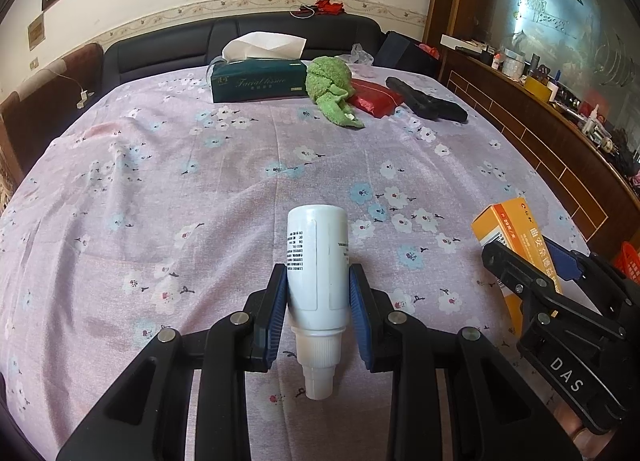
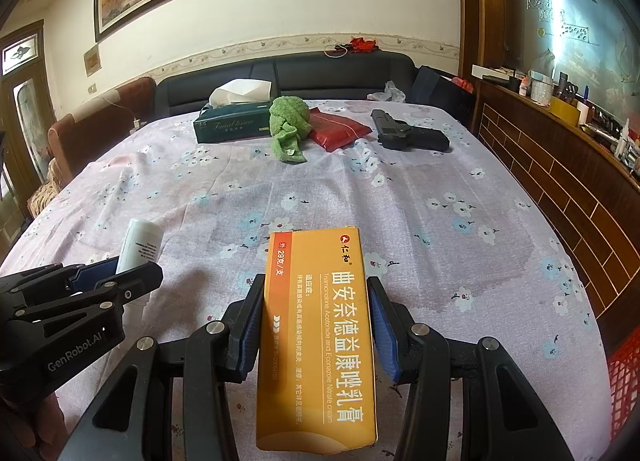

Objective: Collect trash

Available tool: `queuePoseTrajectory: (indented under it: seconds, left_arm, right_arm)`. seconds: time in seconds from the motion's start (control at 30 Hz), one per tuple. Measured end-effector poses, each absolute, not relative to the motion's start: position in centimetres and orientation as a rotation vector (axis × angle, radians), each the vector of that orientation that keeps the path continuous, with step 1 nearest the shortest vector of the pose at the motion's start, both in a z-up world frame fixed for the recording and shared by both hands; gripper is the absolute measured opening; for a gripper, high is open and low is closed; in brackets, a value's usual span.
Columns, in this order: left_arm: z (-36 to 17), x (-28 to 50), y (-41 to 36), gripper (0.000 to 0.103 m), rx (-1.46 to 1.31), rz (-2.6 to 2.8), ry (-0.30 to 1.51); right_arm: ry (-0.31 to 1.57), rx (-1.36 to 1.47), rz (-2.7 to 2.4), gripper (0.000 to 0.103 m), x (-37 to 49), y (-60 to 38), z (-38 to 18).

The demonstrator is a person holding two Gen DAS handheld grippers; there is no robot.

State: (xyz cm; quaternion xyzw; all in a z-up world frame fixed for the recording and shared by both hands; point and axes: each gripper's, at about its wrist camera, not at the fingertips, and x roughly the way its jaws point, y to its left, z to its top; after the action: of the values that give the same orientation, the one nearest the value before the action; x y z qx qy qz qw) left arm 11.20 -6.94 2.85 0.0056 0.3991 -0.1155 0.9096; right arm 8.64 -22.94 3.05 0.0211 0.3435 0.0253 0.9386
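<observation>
My left gripper (image 1: 318, 281) is shut on a white plastic bottle (image 1: 317, 257), held nozzle towards the camera above the flowered bedspread (image 1: 160, 189). My right gripper (image 2: 316, 293) is shut on an orange medicine box (image 2: 316, 333) with Chinese print, also held above the bedspread. The box (image 1: 505, 229) and right gripper (image 1: 532, 261) show at the right of the left wrist view. The bottle (image 2: 140, 243) and left gripper (image 2: 116, 273) show at the left of the right wrist view.
At the far side of the bed lie a green tissue box (image 1: 256, 79), a green towel (image 1: 332, 89), a red packet (image 1: 374, 97) and a black pistol-shaped object (image 1: 426, 99). A red basket (image 2: 624, 381) stands at the right. A cluttered wooden shelf (image 1: 560, 109) runs along the right.
</observation>
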Motion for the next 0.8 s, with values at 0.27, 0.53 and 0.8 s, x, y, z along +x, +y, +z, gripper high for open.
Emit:
queuePoseTrajectory:
  seconds: [0.27, 0.53, 0.8]
  left_arm:
    - [3.0, 11.1, -7.1, 0.028, 0.017, -0.246, 0.819]
    - [2.88, 11.22, -7.07, 0.028, 0.015, -0.243, 0.823]
    - [3.2, 10.94, -7.1, 0.028, 0.006, -0.263, 0.81]
  right_arm:
    - [0.7, 0.051, 0.047, 0.051, 8.72, -23.49, 3.39]
    - [0.696, 0.057, 0.042, 0.051, 8.79, -23.58, 3.4]
    - [0.7, 0.066, 0.007, 0.051, 9.07, -23.91, 3.05]
